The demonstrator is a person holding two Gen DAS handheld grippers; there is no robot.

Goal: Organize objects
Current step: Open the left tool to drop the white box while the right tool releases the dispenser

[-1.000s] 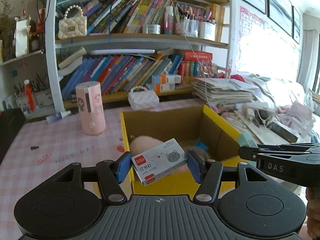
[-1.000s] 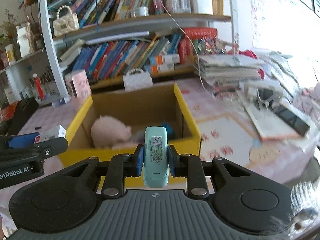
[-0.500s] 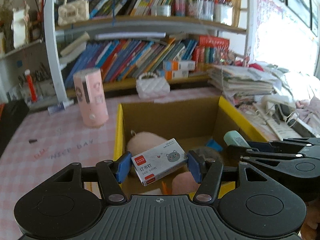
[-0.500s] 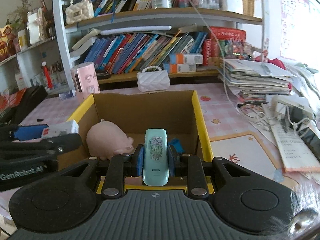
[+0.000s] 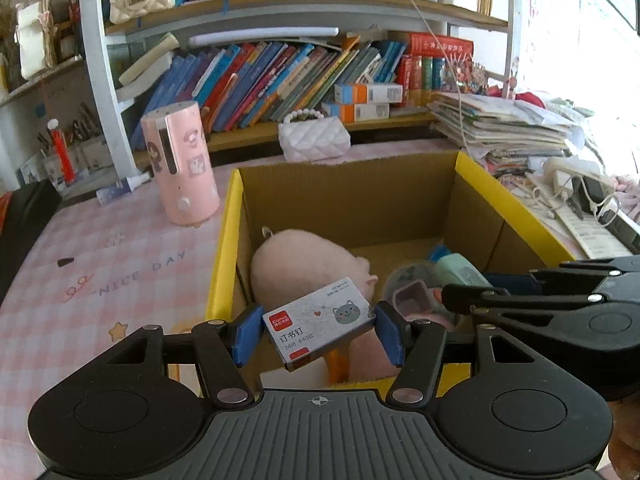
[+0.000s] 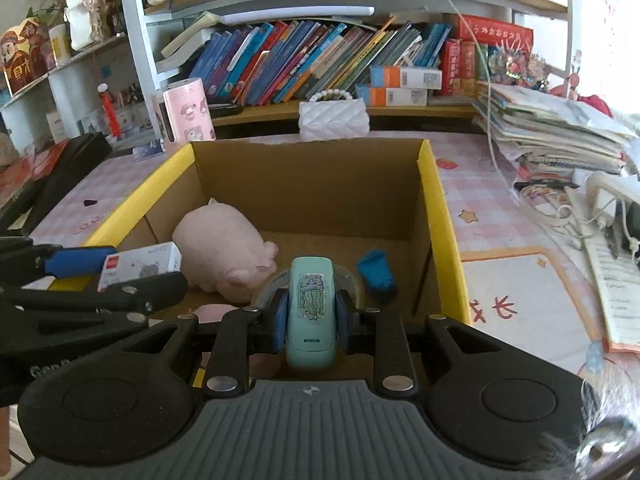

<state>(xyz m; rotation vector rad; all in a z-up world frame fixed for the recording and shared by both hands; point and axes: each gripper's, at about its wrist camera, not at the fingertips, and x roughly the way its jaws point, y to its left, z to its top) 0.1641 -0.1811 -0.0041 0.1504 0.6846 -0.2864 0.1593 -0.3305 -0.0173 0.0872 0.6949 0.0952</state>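
Pig (image 6: 224, 258) and blue cup (image 6: 376, 270) already boxed. Left hand-held gripper (image 5: 318, 334) clamping staple box (image 5: 320, 326), right hand-held gripper (image 6: 310, 316) clamping stapler (image 6: 311, 312), both above carton (image 6: 440, 216); release left.

Box (image 6: 436, 216) top open; pink plush (image 6: 224, 248) fills left floor, blue cup (image 6: 376, 272) right; middle bare.

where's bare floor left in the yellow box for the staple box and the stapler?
Bare cardboard floor runs along the back wall, between the pink plush pig and the right wall, behind the blue item. The near half is crowded: pig on the left, clear round lid and pink items in the middle.
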